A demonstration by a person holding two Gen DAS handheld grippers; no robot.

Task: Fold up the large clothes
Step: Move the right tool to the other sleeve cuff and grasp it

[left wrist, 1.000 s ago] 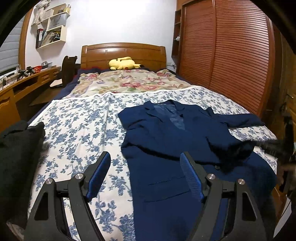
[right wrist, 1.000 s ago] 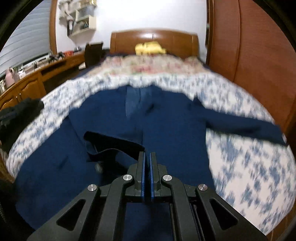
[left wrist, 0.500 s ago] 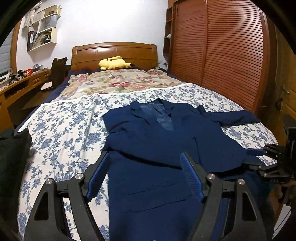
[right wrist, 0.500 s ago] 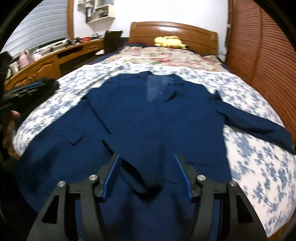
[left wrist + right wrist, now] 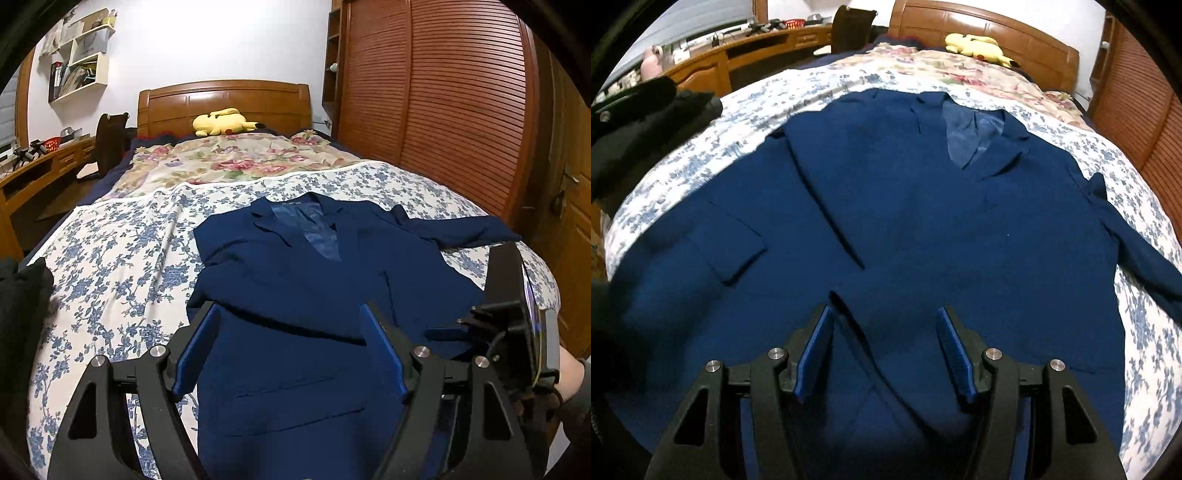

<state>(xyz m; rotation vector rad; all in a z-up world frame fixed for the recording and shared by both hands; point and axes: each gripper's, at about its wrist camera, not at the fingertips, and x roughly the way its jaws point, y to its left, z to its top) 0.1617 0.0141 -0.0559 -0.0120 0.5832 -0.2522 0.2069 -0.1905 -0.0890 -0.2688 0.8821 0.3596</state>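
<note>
A navy suit jacket (image 5: 295,280) lies face up on the bed with its collar toward the headboard and its right sleeve (image 5: 461,229) stretched sideways. Over its lower left panel hovers my left gripper (image 5: 288,314), open, with nothing between the blue pads. My right gripper (image 5: 884,312) is open too, low over the front edge where the two panels (image 5: 857,258) overlap, and no cloth is pinched. In the left wrist view the right gripper's body (image 5: 513,325) and a hand (image 5: 569,373) show at the right edge.
The bed carries a blue floral sheet (image 5: 122,266) and a flowered quilt (image 5: 236,162), with a yellow plush toy (image 5: 221,123) by the headboard. A dark garment (image 5: 18,302) lies at the left edge. A slatted wardrobe (image 5: 443,92) stands right, a desk (image 5: 720,59) left.
The right gripper went from shut to open, letting the jacket front drop flat, and sank closer to the cloth. The left gripper slid right, over the jacket.
</note>
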